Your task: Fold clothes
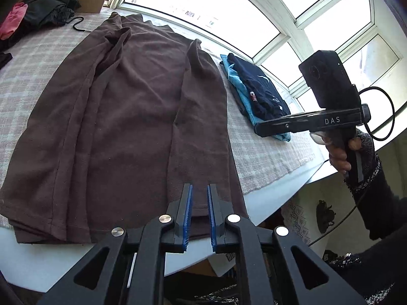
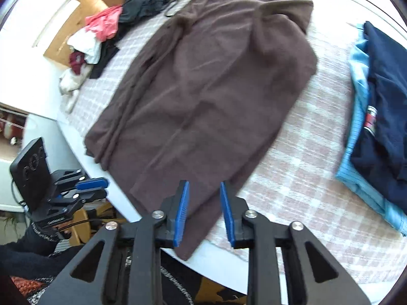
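Bright window panes (image 1: 257, 23) fill the upper right of the left wrist view, behind a white bench (image 1: 30, 261) covered by a pale checked cloth (image 1: 264, 157). A brown garment (image 1: 132, 117) is spread flat on that cloth, filling the centre of both views; its sides are folded inward into long lengthwise creases, so that a tall, narrow shape with a straight hem at the near edge is formed. At the right of both views a stack of folded clothes (image 2: 381, 117) is seen, dark navy on top of light blue. A loose pile of unfolded clothes (image 2: 106, 33), black, pink and white, is heaped at the upper left of the right wrist view.

The left gripper (image 1: 199, 193) is held at a downward slant low in the centre of its own view, over the near hem of the garment. Its jaws are parted by only a narrow gap, nothing is gripped between them, and the hem is seen just beyond and below the blue pads (image 1: 188, 203). The right gripper (image 2: 204, 190) is pointed more steeply down, above the lower right corner of the garment. Its jaws stand moderately open and are empty, with brown fabric visible through the gap. In the left wrist view the right gripper's body is seen at the right, beside the folded stack, gripped by a hand (image 1: 340, 152) in a dark sleeve
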A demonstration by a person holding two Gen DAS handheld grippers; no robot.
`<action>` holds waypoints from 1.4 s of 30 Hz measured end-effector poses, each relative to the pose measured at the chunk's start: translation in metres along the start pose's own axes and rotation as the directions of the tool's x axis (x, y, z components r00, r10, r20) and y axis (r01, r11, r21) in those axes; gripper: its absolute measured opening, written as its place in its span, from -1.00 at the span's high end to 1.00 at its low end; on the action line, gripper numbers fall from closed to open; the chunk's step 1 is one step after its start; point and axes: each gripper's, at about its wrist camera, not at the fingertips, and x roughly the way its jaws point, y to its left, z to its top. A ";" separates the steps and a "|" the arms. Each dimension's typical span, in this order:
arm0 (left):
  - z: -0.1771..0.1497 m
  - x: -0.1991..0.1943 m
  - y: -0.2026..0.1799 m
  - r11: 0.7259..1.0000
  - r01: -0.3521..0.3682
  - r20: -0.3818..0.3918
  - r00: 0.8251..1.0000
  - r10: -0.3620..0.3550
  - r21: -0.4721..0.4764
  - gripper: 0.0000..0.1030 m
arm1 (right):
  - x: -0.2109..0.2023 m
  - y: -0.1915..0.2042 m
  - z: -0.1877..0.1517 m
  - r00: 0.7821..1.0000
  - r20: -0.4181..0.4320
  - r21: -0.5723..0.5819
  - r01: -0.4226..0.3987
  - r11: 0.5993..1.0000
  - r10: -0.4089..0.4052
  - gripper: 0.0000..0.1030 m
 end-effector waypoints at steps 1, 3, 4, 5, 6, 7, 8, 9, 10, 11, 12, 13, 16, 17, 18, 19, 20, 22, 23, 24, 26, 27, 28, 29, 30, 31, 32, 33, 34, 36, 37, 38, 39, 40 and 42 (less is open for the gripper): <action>-0.002 0.004 -0.002 1.000 -0.004 -0.013 1.000 0.004 0.014 0.78 | 0.004 -0.010 0.000 1.000 -0.007 0.019 -0.017 1.000 0.017 0.34; -0.007 0.011 -0.005 0.999 -0.011 -0.041 0.999 0.012 0.044 0.74 | 0.013 -0.020 -0.003 1.000 -0.021 0.028 -0.008 1.000 0.009 0.34; -0.011 0.016 -0.008 0.997 -0.016 -0.062 0.998 0.020 0.070 0.70 | 0.015 -0.021 -0.004 1.000 -0.017 0.013 0.008 1.000 -0.007 0.34; -0.015 0.022 -0.014 0.993 -0.031 -0.079 0.996 0.040 0.112 0.69 | 0.017 -0.022 -0.004 1.000 -0.011 -0.003 0.024 1.000 -0.024 0.34; -0.020 0.028 -0.020 0.985 -0.053 -0.098 0.993 0.070 0.165 0.66 | 0.018 -0.025 -0.001 1.000 -0.004 -0.002 0.024 1.000 -0.024 0.35; -0.024 0.035 -0.025 0.975 -0.073 -0.115 0.988 0.099 0.211 0.59 | 0.018 -0.030 0.004 1.000 0.004 0.011 0.020 1.000 -0.020 0.35; -0.027 0.041 -0.029 0.967 -0.088 -0.127 0.984 0.122 0.241 0.57 | 0.017 -0.035 0.010 1.000 0.012 0.026 0.016 1.000 -0.016 0.34; -0.028 0.048 -0.031 0.959 -0.102 -0.137 0.980 0.142 0.264 0.57 | 0.015 -0.041 0.018 0.999 0.031 0.040 0.027 0.999 -0.028 0.34; -0.028 0.054 -0.032 0.957 -0.110 -0.143 0.978 0.153 0.270 0.57 | 0.011 -0.047 0.027 0.998 0.051 0.045 0.042 0.998 -0.044 0.35; -0.026 0.059 -0.033 0.954 -0.125 -0.141 0.976 0.168 0.272 0.56 | 0.006 -0.052 0.036 0.996 0.070 0.049 0.056 0.997 -0.059 0.35; -0.023 0.062 -0.032 0.949 -0.153 -0.130 0.972 0.194 0.274 0.56 | 0.002 -0.059 0.046 0.993 0.089 0.056 0.066 0.996 -0.071 0.34; -0.020 0.064 -0.032 0.945 -0.185 -0.113 0.968 0.223 0.271 0.56 | -0.002 -0.066 0.058 0.990 0.110 0.062 0.082 0.995 -0.089 0.35; -0.011 0.067 -0.020 0.950 -0.229 -0.103 0.961 0.255 0.212 0.25 | -0.015 -0.085 0.098 0.978 0.163 0.083 0.118 0.990 -0.130 0.35; -0.009 0.070 -0.014 0.955 -0.231 -0.115 0.960 0.254 0.186 0.22 | -0.018 -0.096 0.115 0.978 0.170 0.102 0.108 0.989 -0.124 0.34; -0.008 0.072 -0.010 0.958 -0.233 -0.123 0.959 0.255 0.170 0.23 | -0.019 -0.105 0.131 0.978 0.171 0.128 0.100 0.987 -0.121 0.34; -0.009 0.074 -0.011 0.954 -0.235 -0.118 0.959 0.259 0.185 0.25 | -0.021 -0.114 0.147 0.978 0.171 0.155 0.094 0.984 -0.120 0.34; -0.009 0.075 -0.012 0.949 -0.241 -0.114 0.957 0.267 0.202 0.26 | -0.021 -0.124 0.163 0.977 0.174 0.171 0.095 0.981 -0.125 0.33; -0.009 0.076 -0.016 0.938 -0.262 -0.111 0.950 0.292 0.225 0.70 | -0.009 -0.132 0.189 0.974 0.154 0.163 0.141 0.977 -0.166 0.32; -0.008 0.074 -0.014 0.950 -0.244 -0.114 0.956 0.269 0.197 0.92 | -0.003 -0.135 0.201 0.972 0.143 0.156 0.165 0.974 -0.188 0.31; -0.008 0.072 -0.012 0.959 -0.225 -0.116 0.962 0.247 0.170 0.94 | 0.008 -0.135 0.211 0.974 0.115 0.143 0.176 0.974 -0.193 0.31; -0.005 0.062 -0.008 0.972 -0.201 -0.103 0.972 0.213 0.119 0.94 | 0.027 -0.136 0.222 0.986 0.062 0.131 0.147 0.980 -0.156 0.31; -0.004 0.055 -0.007 0.976 -0.194 -0.089 0.975 0.203 0.098 0.94 | 0.033 -0.135 0.223 0.991 0.045 0.124 0.122 0.985 -0.129 0.31; -0.003 0.048 -0.006 0.977 -0.196 -0.072 0.977 0.203 0.086 0.94 | 0.038 -0.134 0.222 0.995 0.030 0.117 0.095 0.989 -0.099 0.31; -0.001 0.041 -0.003 0.977 -0.203 -0.062 0.976 0.208 0.072 0.94 | 0.041 -0.132 0.222 0.997 0.020 0.108 0.078 0.991 -0.081 0.31; 0.001 0.035 -0.001 0.976 -0.210 -0.051 0.976 0.213 0.058 0.94 | 0.044 -0.130 0.222 0.996 0.015 0.093 0.084 0.992 -0.086 0.30; 0.003 0.029 0.001 0.976 -0.214 -0.041 0.975 0.216 0.043 0.94 | 0.047 -0.127 0.222 0.995 0.011 0.077 0.095 0.992 -0.096 0.29; 0.004 0.026 0.004 0.977 -0.212 -0.035 0.976 0.213 0.023 0.94 | 0.049 -0.125 0.222 0.994 0.007 0.060 0.106 0.993 -0.107 0.27; 0.005 0.024 0.008 0.978 -0.209 -0.033 0.977 0.209 0.010 0.94 | 0.052 -0.122 0.223 0.993 0.006 0.041 0.116 0.992 -0.116 0.27; 0.006 0.025 0.009 0.978 -0.210 -0.035 0.977 0.210 0.007 0.94 | 0.055 -0.120 0.223 0.992 0.004 0.016 0.130 0.991 -0.130 0.28; 0.009 0.029 0.011 0.978 -0.207 -0.039 0.978 0.207 0.000 0.94 | 0.058 -0.115 0.223 0.989 -0.001 -0.034 0.145 0.989 -0.145 0.65; 0.010 0.030 0.012 0.979 -0.203 -0.039 0.979 0.202 -0.004 0.94 | 0.056 -0.116 0.224 0.989 0.003 -0.046 0.148 0.988 -0.148 0.71; 0.011 0.029 0.013 0.981 -0.192 -0.034 0.981 0.191 -0.014 0.94 | 0.052 -0.118 0.225 0.985 0.011 -0.042 0.172 0.984 -0.172 0.71; 0.012 0.025 0.013 0.982 -0.186 -0.020 0.982 0.186 -0.025 0.95 | 0.048 -0.121 0.225 0.977 0.027 -0.042 0.210 0.977 -0.209 0.71; 0.012 0.019 0.015 0.980 -0.195 0.001 0.981 0.195 -0.033 0.95 | 0.044 -0.122 0.223 0.974 0.039 -0.045 0.224 0.974 -0.222 0.71; 0.011 0.008 0.022 0.974 -0.213 0.030 0.976 0.215 -0.076 0.95 | 0.029 -0.123 0.215 0.974 0.070 -0.036 0.218 0.975 -0.215 0.60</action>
